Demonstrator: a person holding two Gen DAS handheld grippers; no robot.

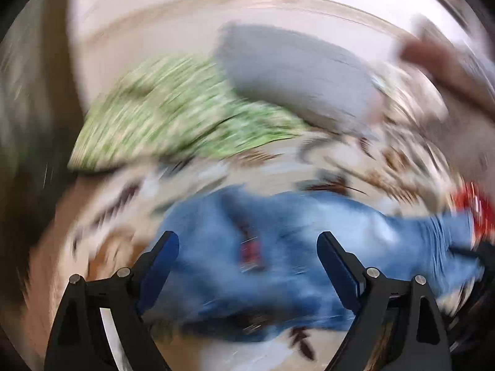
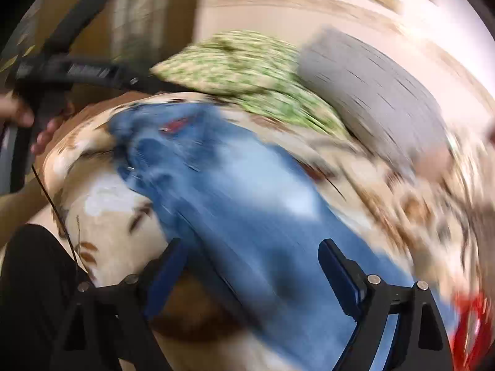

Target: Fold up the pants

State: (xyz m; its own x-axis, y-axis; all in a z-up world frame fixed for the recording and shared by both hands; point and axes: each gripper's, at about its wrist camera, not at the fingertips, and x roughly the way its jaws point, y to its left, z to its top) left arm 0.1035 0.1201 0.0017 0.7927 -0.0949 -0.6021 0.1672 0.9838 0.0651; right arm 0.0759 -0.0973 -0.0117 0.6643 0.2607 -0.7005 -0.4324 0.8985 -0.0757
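Both tools wide open, empty, over blue jeans.

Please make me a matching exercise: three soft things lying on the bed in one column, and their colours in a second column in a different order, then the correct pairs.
Things:
1. pants
2. patterned pillow
3. plain pillow

Colours:
A. grey
B. blue
C. green and cream

Pairs: 1-B, 2-C, 3-A
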